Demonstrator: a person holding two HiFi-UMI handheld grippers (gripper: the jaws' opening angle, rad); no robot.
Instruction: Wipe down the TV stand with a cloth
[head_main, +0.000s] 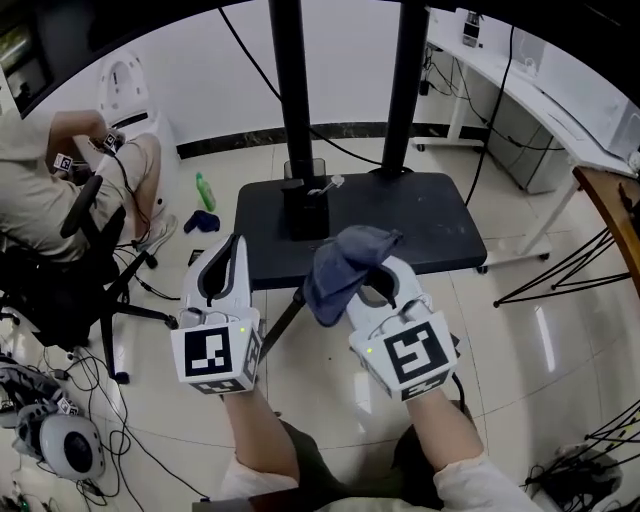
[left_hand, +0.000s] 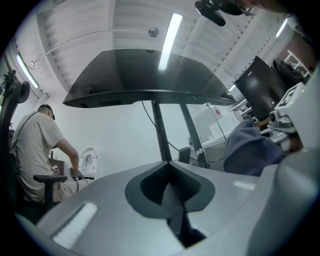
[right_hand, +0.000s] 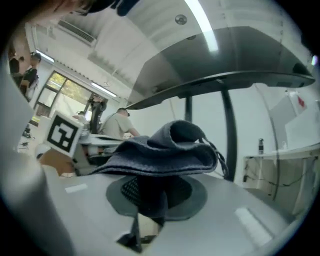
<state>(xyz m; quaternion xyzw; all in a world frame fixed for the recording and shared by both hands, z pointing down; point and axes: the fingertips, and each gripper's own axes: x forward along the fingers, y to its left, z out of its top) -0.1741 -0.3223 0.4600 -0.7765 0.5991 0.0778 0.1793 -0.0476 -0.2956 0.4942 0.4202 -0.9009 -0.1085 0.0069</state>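
light: bright, even; ceiling strip lamp (left_hand: 169, 41) above TV stand (left_hand: 160, 131) | glare: streak on floor (head_main: 545, 345) right of stand | edges: fisheye bend, black corners | focus: nearest foreground soft

I count one left gripper (head_main: 228, 252), one right gripper (head_main: 380, 275), one cloth (head_main: 340, 272), one TV stand (head_main: 440, 215), one green bottle (head_main: 205, 191), one seated person (head_main: 30, 175).

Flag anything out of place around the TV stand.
A green bottle and a crumpled blue rag sit loose on the floor left of the stand, where someone could step on them. The cloth looks normal.
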